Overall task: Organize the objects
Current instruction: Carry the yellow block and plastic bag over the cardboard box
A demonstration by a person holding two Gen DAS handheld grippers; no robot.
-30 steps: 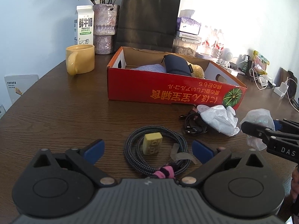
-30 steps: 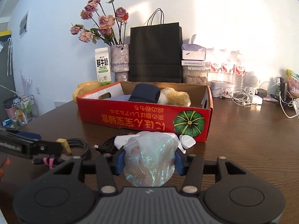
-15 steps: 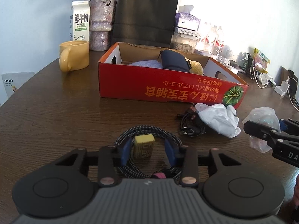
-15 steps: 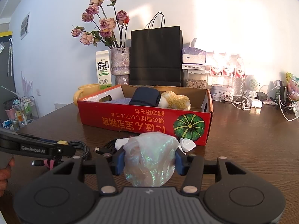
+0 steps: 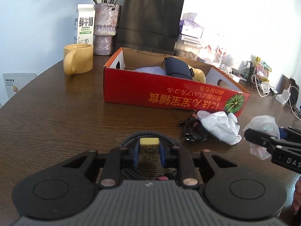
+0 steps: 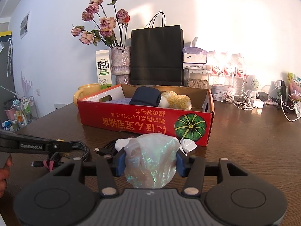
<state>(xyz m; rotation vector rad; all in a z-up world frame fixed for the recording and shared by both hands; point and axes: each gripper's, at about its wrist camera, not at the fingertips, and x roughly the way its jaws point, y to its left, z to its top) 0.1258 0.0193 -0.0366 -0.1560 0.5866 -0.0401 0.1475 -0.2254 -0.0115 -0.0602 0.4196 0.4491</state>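
My left gripper (image 5: pixel 149 153) is shut on a small yellow block (image 5: pixel 149 149) that sits inside a coiled braided cable (image 5: pixel 148 134) on the wooden table. My right gripper (image 6: pixel 149 162) is shut on a clear iridescent plastic bag (image 6: pixel 150 160); the bag also shows at the right of the left wrist view (image 5: pixel 263 126). A red cardboard box (image 5: pixel 169 92) stands beyond, also in the right wrist view (image 6: pixel 146 120), holding a dark pouch (image 6: pixel 145 98) and a yellow plush toy (image 6: pixel 176 99).
A white crumpled bag (image 5: pixel 220 126) and a black cable bundle (image 5: pixel 193 131) lie in front of the box. A yellow mug (image 5: pixel 78 61), milk carton (image 5: pixel 84 23), flower vase (image 5: pixel 106 30) and black paper bag (image 5: pixel 148 20) stand behind. Chargers and cords (image 6: pixel 263 98) clutter the far right.
My left gripper has closed from wide open onto the yellow block and moved forward over the coiled cable. The right gripper keeps hold of the plastic bag and has barely moved.
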